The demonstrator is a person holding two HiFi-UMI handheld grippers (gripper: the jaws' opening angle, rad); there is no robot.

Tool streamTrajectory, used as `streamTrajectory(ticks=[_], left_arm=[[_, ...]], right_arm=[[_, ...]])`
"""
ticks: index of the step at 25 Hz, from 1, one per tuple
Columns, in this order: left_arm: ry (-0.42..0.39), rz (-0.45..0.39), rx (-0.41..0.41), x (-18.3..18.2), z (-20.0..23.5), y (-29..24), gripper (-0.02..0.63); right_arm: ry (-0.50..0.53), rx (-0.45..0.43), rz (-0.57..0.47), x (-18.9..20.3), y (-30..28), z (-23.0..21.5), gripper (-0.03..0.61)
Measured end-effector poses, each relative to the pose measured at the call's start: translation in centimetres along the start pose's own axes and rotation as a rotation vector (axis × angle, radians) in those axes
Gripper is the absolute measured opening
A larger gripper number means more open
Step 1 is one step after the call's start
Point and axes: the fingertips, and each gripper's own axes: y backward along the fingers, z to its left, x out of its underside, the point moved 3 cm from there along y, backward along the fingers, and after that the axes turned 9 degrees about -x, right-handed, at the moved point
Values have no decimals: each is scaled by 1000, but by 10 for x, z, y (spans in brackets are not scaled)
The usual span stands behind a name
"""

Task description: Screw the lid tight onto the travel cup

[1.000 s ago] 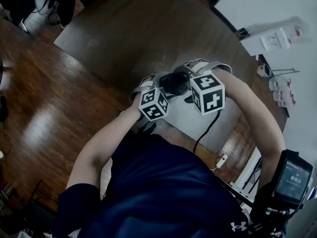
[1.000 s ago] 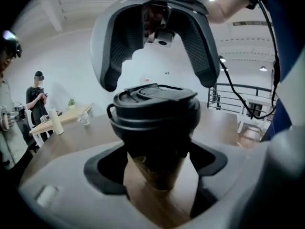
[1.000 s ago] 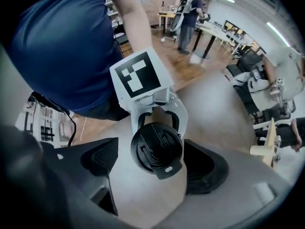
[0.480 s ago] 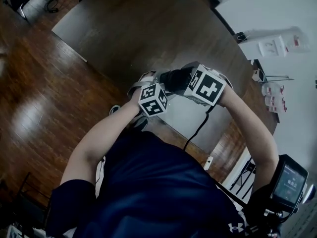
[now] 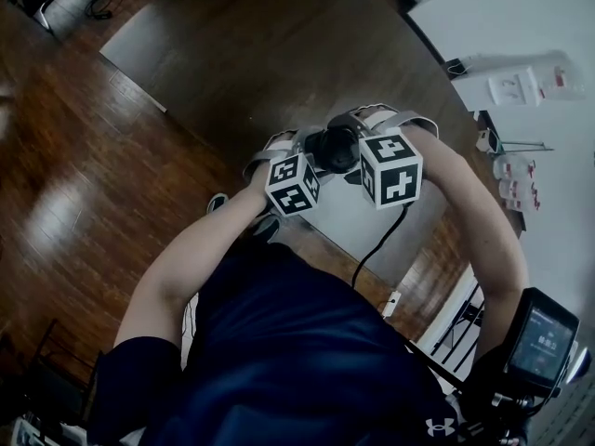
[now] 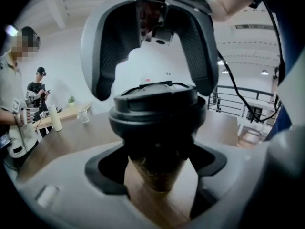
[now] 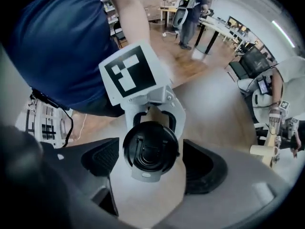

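Around the lid (image 7: 150, 147), right hand-held gripper (image 7: 152, 160) has just spread; left hand-held gripper (image 6: 157, 165) pinches travel cup (image 6: 152, 176).

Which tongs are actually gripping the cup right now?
The left tongs, clamped on the cup body. The right tongs have just opened and straddle the lid without touching it.

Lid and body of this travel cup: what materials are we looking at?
The lid looks like black moulded plastic: a smooth satin surface with soft highlights along the rim. The travel cup has a brown, speckled, grainy, matte body below the lid, probably cork or a fibre-composite sleeve. The view does not settle which.
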Motion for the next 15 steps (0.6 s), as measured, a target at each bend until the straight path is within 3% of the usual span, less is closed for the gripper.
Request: streamTrajectory(ticks=[2, 4, 9, 10, 12, 13, 15], left_arm=[[1, -1, -1, -2, -1, -1, 399], [5, -6, -5, -1, -1, -2, 397], [13, 2, -15, 3, 0, -4, 397], [14, 3, -16, 3, 0, -4, 397], [18, 4, -19, 2, 1, -5, 397], [19, 5, -20, 1, 1, -5, 397], [19, 8, -20, 1, 1, -5, 397]], right_arm=[[-64, -33, 3, 6, -5, -3, 396], [-217, -38, -44, 8, -4, -7, 393], [-837, 63, -205, 17, -7, -13, 393], [-915, 84, -232, 18, -7, -13, 393], [-929, 95, -265, 18, -7, -13, 409], [-875, 94, -267, 15, -5, -14, 436], [-658, 111, -224, 8, 3, -15, 448]])
